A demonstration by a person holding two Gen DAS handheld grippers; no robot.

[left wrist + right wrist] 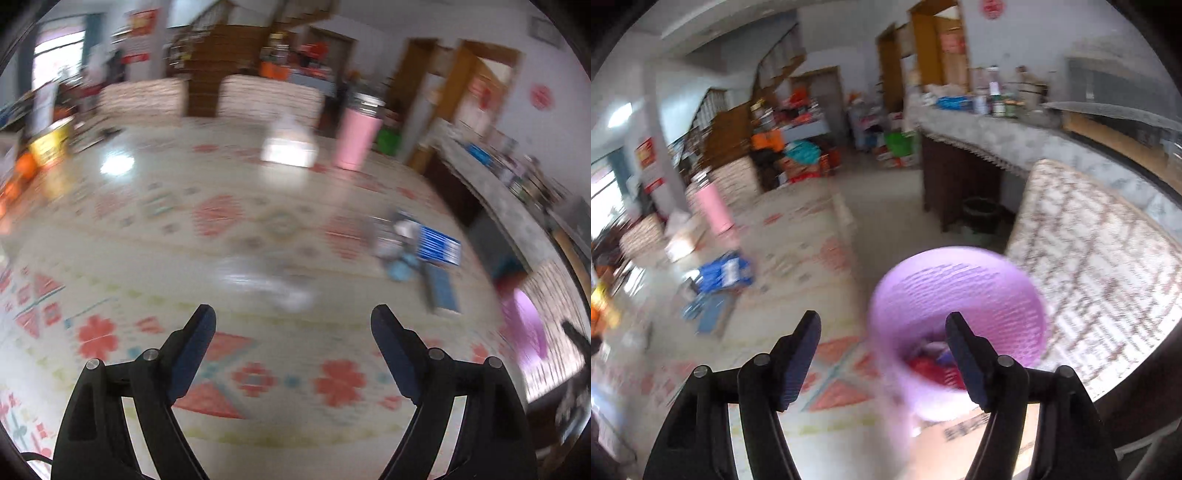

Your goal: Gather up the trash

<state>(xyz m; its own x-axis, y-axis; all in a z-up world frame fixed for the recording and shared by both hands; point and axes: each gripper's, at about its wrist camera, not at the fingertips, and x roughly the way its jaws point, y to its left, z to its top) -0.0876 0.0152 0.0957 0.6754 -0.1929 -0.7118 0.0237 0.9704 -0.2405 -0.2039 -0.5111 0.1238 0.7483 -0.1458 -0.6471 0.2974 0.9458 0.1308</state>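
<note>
My left gripper (293, 319) is open and empty above the patterned tablecloth (147, 229). Just ahead of it lies a blurred white crumpled scrap (291, 295). Further right sits a pile of blue and white wrappers (421, 251). In the right wrist view my right gripper (882, 326) is open with nothing between its fingers, beside and above a purple mesh bin (960, 295). Red and pale trash (931, 363) lies in the bin's bottom. The same blue wrappers (726, 273) lie to the left on the table. The purple bin (526, 330) also shows at the right edge of the left wrist view.
A pink tumbler (356, 138) and a white tissue box (290, 142) stand at the table's far side. Orange and yellow packets (40, 151) sit far left. A patterned chair back (1100, 273) is right of the bin, and a cluttered counter (997, 133) runs behind it.
</note>
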